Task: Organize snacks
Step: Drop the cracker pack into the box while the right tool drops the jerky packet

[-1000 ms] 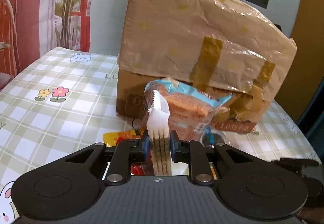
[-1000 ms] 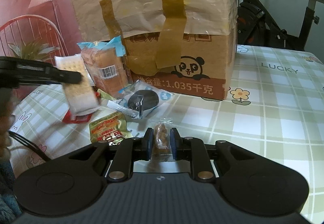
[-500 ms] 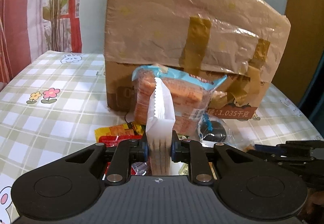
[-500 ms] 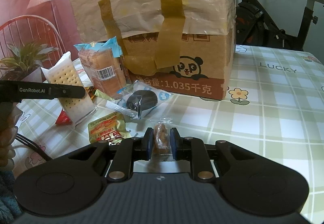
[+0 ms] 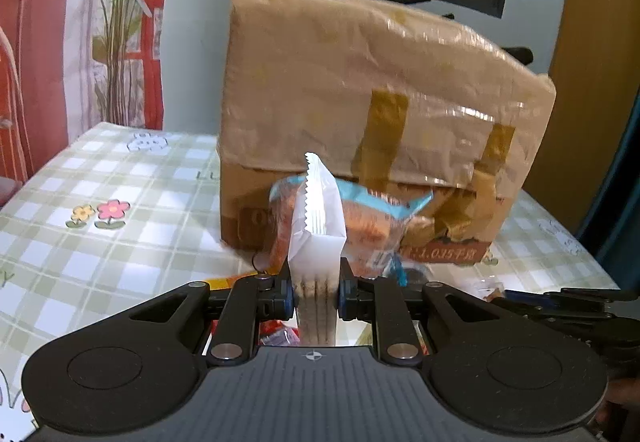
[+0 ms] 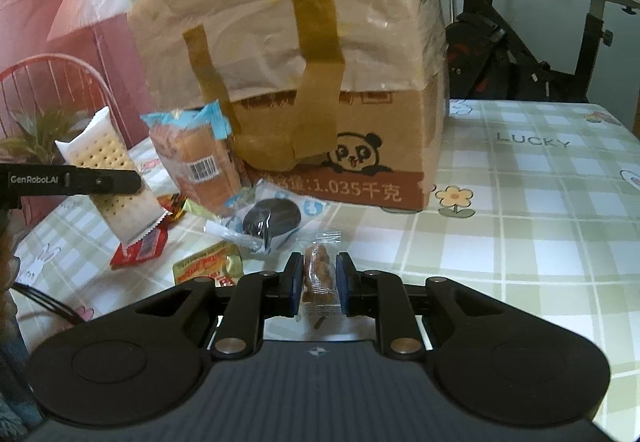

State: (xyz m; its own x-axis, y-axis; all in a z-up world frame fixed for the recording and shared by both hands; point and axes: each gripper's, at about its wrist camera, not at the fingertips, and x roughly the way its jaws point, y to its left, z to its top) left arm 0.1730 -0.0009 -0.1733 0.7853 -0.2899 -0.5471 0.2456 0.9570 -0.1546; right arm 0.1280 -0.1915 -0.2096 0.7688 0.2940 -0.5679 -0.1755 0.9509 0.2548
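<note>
My left gripper is shut on a white cracker packet, held edge-on above the table; it also shows in the right wrist view, lifted off the snack pile. My right gripper is shut on a small clear-wrapped brown candy, just above the tablecloth. An orange biscuit pack with blue ends leans on the taped cardboard box. A dark cookie in clear wrap, a yellow sachet and a red packet lie on the table.
The checked tablecloth runs bare to the right of the box. An exercise bike stands behind the table. A red chair and a potted plant are at the left. The box fills the table's middle.
My left gripper has lifted the cracker packet up and a little back from the pile. My right gripper still holds the candy and has barely moved.
</note>
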